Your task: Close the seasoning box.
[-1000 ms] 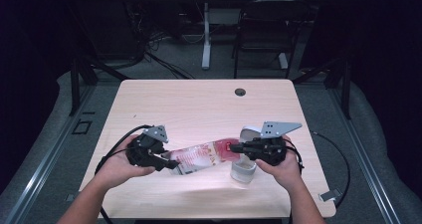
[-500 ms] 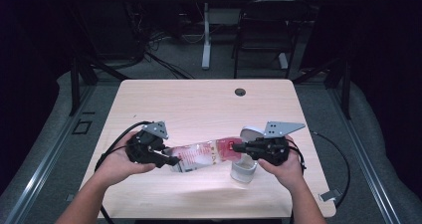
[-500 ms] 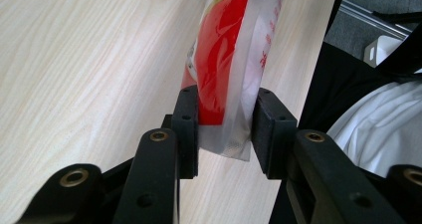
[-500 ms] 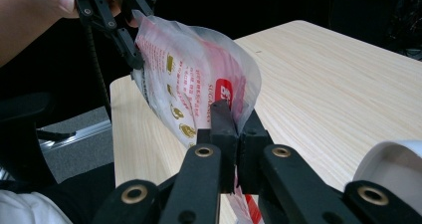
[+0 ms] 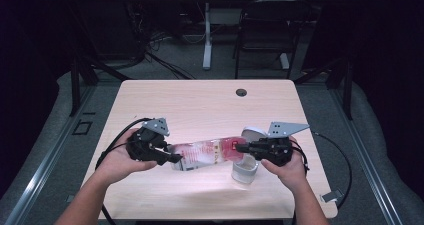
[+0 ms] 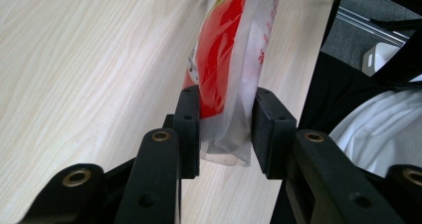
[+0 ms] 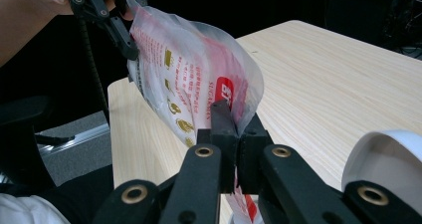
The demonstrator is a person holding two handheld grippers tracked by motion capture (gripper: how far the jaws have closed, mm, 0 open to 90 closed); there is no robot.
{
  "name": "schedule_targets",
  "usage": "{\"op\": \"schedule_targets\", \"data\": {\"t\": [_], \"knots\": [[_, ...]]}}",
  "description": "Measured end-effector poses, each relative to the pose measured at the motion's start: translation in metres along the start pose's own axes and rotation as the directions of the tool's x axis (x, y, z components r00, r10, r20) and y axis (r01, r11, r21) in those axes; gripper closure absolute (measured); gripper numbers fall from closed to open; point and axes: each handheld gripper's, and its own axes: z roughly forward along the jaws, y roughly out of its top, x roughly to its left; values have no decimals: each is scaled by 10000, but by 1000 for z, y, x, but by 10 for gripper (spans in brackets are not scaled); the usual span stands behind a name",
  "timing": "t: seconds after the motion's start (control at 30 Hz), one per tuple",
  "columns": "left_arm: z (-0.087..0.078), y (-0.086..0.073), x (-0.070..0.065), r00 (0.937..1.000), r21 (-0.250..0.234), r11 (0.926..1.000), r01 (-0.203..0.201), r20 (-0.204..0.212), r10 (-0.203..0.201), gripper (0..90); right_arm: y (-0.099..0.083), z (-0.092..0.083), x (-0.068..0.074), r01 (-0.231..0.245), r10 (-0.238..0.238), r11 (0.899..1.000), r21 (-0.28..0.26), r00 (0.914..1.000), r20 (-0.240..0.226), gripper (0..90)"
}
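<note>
Low in the high view, both forearms angle inward, the left gripper (image 5: pixel 172 158) and right gripper (image 5: pixel 241 147) each clamped on opposite ends of the plastic bag (image 5: pixel 205 154), held level between them

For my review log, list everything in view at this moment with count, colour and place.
plastic bag: one, clear with red print, stretched between both grippers above the table's near half
container: one, white, near right under the bag
lid: one, white, beside the right gripper
table: one, light wood, centre
hole: one, dark, far table edge
left gripper: one, black, jaws clamping the bag's end
right gripper: one, black, jaws pinching the bag's other end
</note>
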Motion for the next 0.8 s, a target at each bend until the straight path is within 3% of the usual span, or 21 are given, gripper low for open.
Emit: {"op": "schedule_targets", "data": {"t": [0.8], "knots": [[-6,11,1,10000,-313,9995,-40,-21,39,692,-4,-4,-5,-171,172,9998,-90,9998,83,889]]}}
